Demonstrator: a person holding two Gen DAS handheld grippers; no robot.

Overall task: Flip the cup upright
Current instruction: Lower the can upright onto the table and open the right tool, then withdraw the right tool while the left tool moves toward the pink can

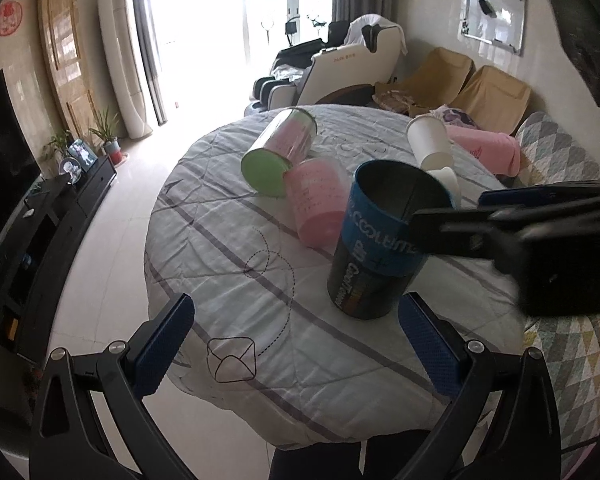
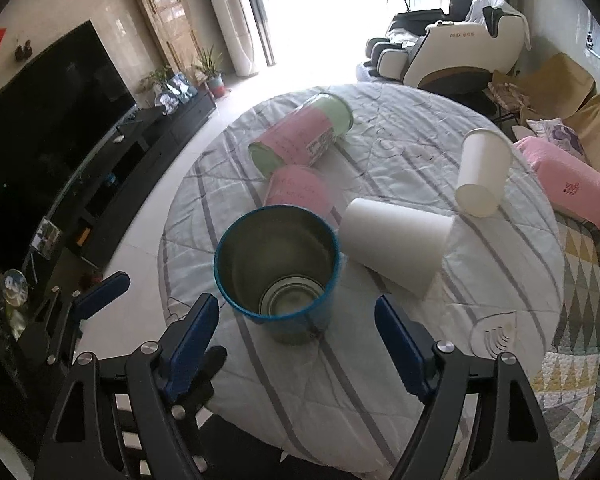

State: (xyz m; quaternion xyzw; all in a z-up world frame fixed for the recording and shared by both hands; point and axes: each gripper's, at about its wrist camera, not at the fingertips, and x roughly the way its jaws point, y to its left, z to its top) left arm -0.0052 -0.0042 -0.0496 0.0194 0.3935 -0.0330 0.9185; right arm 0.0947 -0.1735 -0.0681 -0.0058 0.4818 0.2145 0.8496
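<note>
Five cups on the quilt-covered counter (image 2: 500, 280), one of them upright.

Both tools are spread wide and hold nothing. Straight ahead of the right tool (image 2: 292, 344), between its fingers, the blue-rimmed metal cup (image 2: 278, 276) stands mouth up. It is ahead and to the right of the left tool (image 1: 296, 340). Beyond it lie a pink cup (image 2: 298, 190), a green-ended cup (image 2: 300, 136) and two white paper cups (image 2: 396, 250), all on their sides.

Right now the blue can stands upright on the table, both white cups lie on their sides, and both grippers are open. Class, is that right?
Not quite. Only one white cup lies on its side; the other cup stands upside down, as the right wrist view shows. The blue can is upright, and both the left gripper and right gripper are open.
</note>
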